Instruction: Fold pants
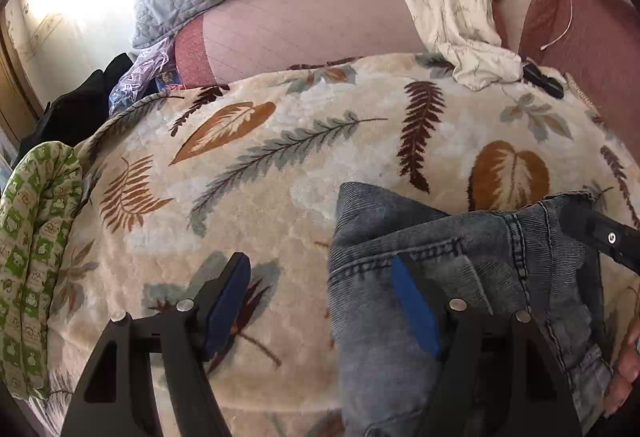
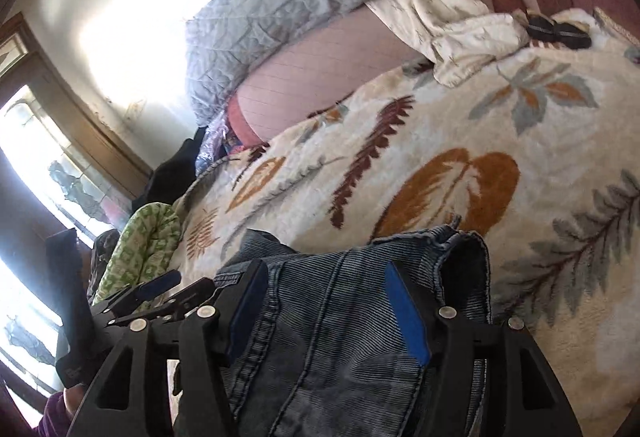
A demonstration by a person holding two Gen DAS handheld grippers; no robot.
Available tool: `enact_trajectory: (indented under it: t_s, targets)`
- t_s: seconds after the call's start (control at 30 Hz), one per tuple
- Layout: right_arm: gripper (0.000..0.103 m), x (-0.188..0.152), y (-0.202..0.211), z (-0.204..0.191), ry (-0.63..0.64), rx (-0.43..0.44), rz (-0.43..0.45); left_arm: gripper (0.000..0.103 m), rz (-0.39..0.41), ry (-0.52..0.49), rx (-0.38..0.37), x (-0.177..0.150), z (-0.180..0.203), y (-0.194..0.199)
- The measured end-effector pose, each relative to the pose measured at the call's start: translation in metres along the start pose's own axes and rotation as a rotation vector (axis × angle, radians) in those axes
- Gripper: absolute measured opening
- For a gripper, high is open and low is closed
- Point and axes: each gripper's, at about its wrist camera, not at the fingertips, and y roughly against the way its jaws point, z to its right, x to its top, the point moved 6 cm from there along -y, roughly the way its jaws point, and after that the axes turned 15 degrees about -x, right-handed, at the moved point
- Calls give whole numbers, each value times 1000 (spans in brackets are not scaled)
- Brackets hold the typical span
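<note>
Now the folded jeans [image 1: 460, 277] lie bunched on the leaf-print blanket [image 1: 280, 165] — near its front edge. Left gripper [image 1: 320, 301] stands wide, one blue pad over blanket and the other over denim, gripping nothing. Right gripper [image 2: 328, 301] hangs spread over the jeans, pads not pressing the cloth.

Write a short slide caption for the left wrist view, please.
Open left gripper above blue jeans lying on a leaf-patterned blanket.
</note>
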Motion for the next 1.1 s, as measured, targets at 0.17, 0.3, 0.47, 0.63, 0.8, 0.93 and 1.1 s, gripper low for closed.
enact_trajectory:
  t_s: [0.17,0.3,0.47,0.63,0.8,0.93,1.1]
  targets:
    - [67,-5,-22,16,-56,-30,-95,74,-50,-47,31,1,10,-24]
    - [70,-9,-31,21,-72,-28,-123,74,-95,-82,56,0,14,-42]
    - [72,-14,-39,20,-49,-36,-140,76,-147,-39,27,-4,5,-56]
    - [72,-7,-22,20,-87,11,-94,76,-83,17,-6,-6,1,-17]
    - [72,-4,17,7,-29,37,10,76,-9,-36,10,-25,5,37]
    - [72,-30,50,-8,89,-6,29,76,14,-59,2,-55,9,66]
    - [71,-66,76,-14,105,-20,34,76,-12,-55,-48,-93,20,72]
